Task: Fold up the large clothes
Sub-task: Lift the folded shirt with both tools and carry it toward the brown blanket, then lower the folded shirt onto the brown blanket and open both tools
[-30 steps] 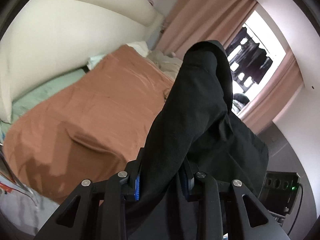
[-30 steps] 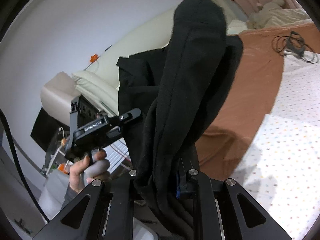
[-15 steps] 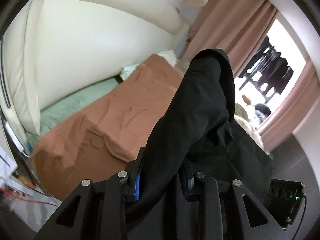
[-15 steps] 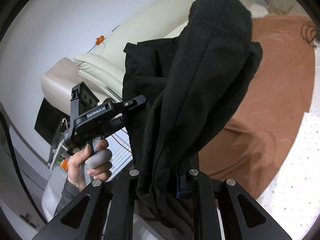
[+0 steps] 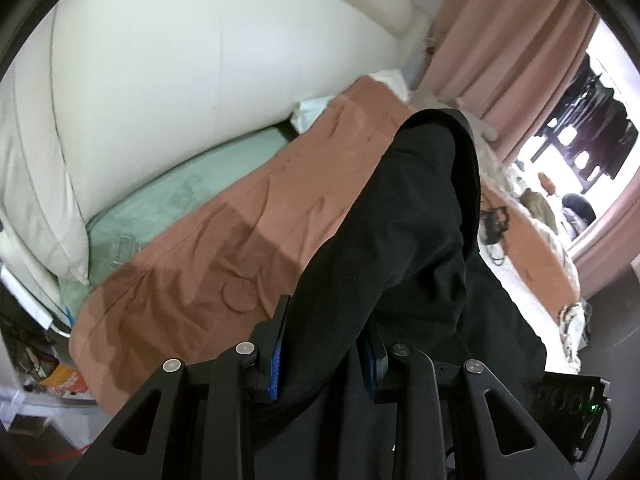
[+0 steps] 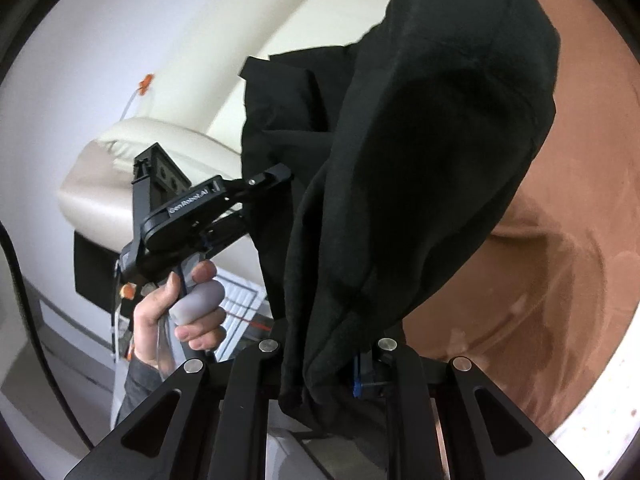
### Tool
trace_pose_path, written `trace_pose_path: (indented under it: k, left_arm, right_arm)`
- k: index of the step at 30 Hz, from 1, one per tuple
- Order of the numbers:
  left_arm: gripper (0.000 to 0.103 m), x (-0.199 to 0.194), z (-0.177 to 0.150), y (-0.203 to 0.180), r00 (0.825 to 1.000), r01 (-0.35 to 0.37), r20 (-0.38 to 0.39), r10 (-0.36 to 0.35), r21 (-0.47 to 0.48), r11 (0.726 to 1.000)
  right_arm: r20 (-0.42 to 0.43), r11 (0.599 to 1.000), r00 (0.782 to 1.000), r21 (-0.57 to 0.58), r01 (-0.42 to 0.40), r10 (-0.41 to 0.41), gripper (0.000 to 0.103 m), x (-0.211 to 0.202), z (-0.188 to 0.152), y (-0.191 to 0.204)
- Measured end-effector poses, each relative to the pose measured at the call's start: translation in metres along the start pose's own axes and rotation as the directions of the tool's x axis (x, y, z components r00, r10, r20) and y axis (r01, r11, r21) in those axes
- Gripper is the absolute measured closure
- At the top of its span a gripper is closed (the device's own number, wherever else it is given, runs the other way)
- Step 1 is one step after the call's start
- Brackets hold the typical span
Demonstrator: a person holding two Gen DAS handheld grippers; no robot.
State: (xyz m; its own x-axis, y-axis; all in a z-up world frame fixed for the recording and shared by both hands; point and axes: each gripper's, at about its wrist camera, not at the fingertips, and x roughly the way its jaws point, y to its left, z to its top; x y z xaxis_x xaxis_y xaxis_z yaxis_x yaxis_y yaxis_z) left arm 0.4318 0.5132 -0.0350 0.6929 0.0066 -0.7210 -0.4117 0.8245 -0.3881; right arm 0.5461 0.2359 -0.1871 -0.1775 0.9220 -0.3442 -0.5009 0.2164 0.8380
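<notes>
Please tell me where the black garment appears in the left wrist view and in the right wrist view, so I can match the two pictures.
Left wrist view: the black garment rises from bottom centre toward the upper right, over the bed.
Right wrist view: the black garment fills the centre and top right.
Shared landmark: the brown bedspread behind it.

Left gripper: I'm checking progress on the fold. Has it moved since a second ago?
Yes. The left gripper, shut on the black garment, has come down toward the brown bedspread.
</notes>
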Motion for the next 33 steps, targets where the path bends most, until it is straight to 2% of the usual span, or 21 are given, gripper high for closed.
trace_pose_path:
  k: [3, 5, 8, 10, 12, 15, 18, 23, 25, 27, 28, 33]
  left_arm:
    - [0.072, 0.02, 0.004, 0.01, 0.999, -0.038, -0.015, 0.038, -0.009, 0.999]
    - [0.071, 0.032, 0.005, 0.014, 0.995, -0.095, -0.025, 0.095, 0.0, 0.995]
    - [0.061, 0.048, 0.005, 0.019, 0.974, -0.223, -0.039, 0.223, 0.008, 0.975]
    - [0.06, 0.05, 0.0, 0.027, 0.958, -0.284, -0.024, 0.284, -0.01, 0.959]
    - [0.057, 0.045, -0.006, 0.032, 0.963, -0.27, 0.006, 0.27, -0.014, 0.963]
    - [0.057, 0.032, -0.034, 0.046, 0.966, -0.258, 0.024, 0.259, -0.033, 0.966]
    - [0.057, 0.018, -0.065, 0.058, 0.97, -0.241, 0.033, 0.243, -0.046, 0.969]
    - [0.057, -0.001, -0.117, 0.072, 0.976, -0.207, 0.05, 0.212, -0.101, 0.973]
    - [0.057, -0.005, -0.134, 0.075, 0.979, -0.19, 0.046, 0.197, -0.124, 0.974]
    - [0.057, -0.007, -0.147, 0.074, 0.978, -0.199, 0.045, 0.205, -0.122, 0.972]
    - [0.057, -0.008, -0.152, 0.074, 0.975, -0.21, 0.045, 0.216, -0.115, 0.971]
    - [0.057, 0.0, -0.172, 0.075, 0.971, -0.237, 0.017, 0.24, -0.118, 0.964]
  right_arm:
    - [-0.017, 1.0, 1.0, 0.03, -0.007, 0.007, 0.085, 0.012, 0.004, -0.024]
    - [-0.021, 0.999, 1.0, 0.043, -0.005, 0.006, 0.085, 0.018, 0.009, -0.036]
    - [-0.021, 0.998, 0.999, 0.061, 0.027, -0.025, 0.086, 0.027, 0.015, -0.057]
    - [-0.028, 0.996, 0.998, 0.064, 0.055, -0.053, 0.086, 0.034, 0.015, -0.071]
    - [-0.042, 0.993, 0.995, 0.064, 0.098, -0.096, 0.086, 0.043, 0.014, -0.085]
    - [-0.049, 0.979, 0.983, 0.089, 0.182, -0.178, 0.086, 0.05, 0.013, -0.112]
    - [-0.067, 0.98, 0.986, 0.12, 0.16, -0.153, 0.086, 0.05, 0.012, -0.129]
    - [-0.074, 0.974, 0.973, 0.045, 0.221, -0.217, 0.087, 0.056, 0.018, -0.123]
    - [-0.063, 0.956, 0.954, 0.02, 0.293, -0.292, 0.085, 0.057, 0.026, -0.123]
    - [-0.066, 0.93, 0.929, 0.03, 0.366, -0.363, 0.071, 0.057, 0.028, -0.127]
    - [-0.062, 0.916, 0.916, 0.044, 0.398, -0.395, 0.068, 0.053, 0.025, -0.13]
    - [-0.071, 0.856, 0.853, -0.003, 0.518, -0.516, 0.066, 0.04, 0.019, -0.131]
